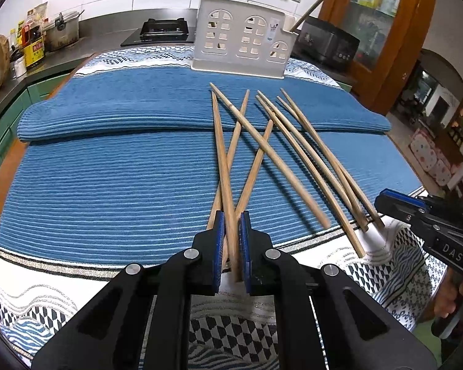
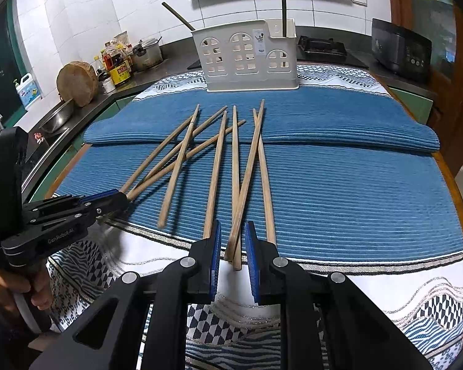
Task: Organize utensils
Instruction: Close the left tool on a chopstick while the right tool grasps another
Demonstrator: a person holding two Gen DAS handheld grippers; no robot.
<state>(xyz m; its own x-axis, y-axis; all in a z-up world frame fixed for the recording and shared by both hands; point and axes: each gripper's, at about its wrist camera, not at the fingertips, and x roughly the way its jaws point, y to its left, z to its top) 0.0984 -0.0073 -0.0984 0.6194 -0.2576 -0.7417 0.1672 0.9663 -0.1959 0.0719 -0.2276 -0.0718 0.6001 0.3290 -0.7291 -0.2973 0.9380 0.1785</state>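
chopsticks (image 1: 264, 151) of wood lie scattered and crossing each other on a blue ribbed cloth (image 1: 123, 185), with their thin ends pointing toward the far side. the left gripper (image 1: 231, 225) is clenched on one chopstick (image 1: 223, 172); its blue pads press the thick end from both sides, and the stick runs forward between them over the others. the right gripper (image 2: 233, 234) has its jaws a little apart; the thick ends of two crossing chopsticks (image 2: 237, 215) lie between the pads, but the pads do not touch them. in the right wrist view the left gripper (image 2: 120, 195) is seen at the left edge, held by a hand (image 2: 12, 286). in the left wrist view the right gripper (image 1: 395, 205) shows at the right edge, near the ends of the rightmost sticks. behind the blue cloth, on a patterned white cloth (image 1: 46, 277), stands a white plastic utensil holder (image 1: 242, 40) with window-shaped openings; two sticks already stand in it, tilted. beyond it is a dark counter with a gas stove (image 1: 163, 27), a metal pot (image 1: 63, 27) and sauce bottles (image 1: 34, 46).
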